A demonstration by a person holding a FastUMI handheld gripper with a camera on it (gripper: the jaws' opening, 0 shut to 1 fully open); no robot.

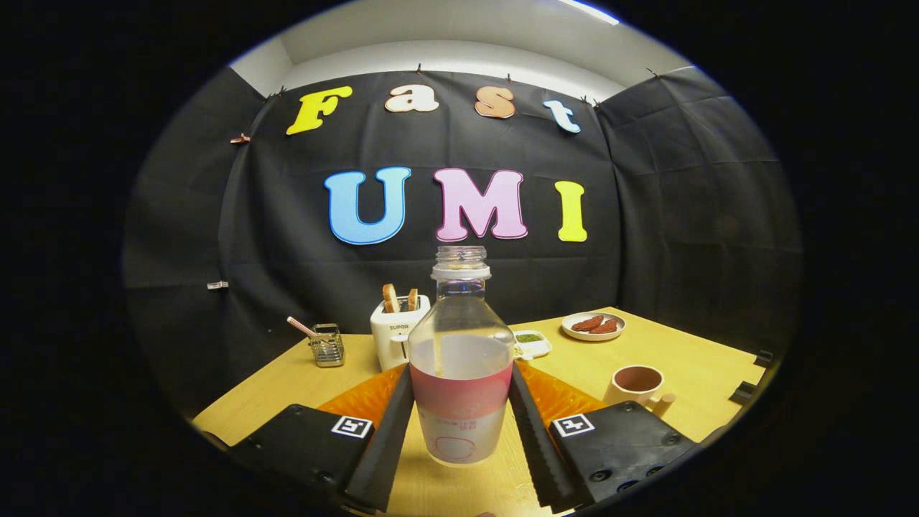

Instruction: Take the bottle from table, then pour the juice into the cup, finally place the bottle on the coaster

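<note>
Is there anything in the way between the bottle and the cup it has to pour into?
Nothing visible. The clear plastic bottle with the pink label sits gripped between the tool fingers. The pinkish ceramic cup stands off to its right on the bare wooden table, with open tabletop between them.

"SUPOR" printed on the toaster [399, 327] front. Square coded markers on both finger mounts of the gripper [459, 424], not readable as text. Bottle [459, 359] label print too blurred to read.
</note>
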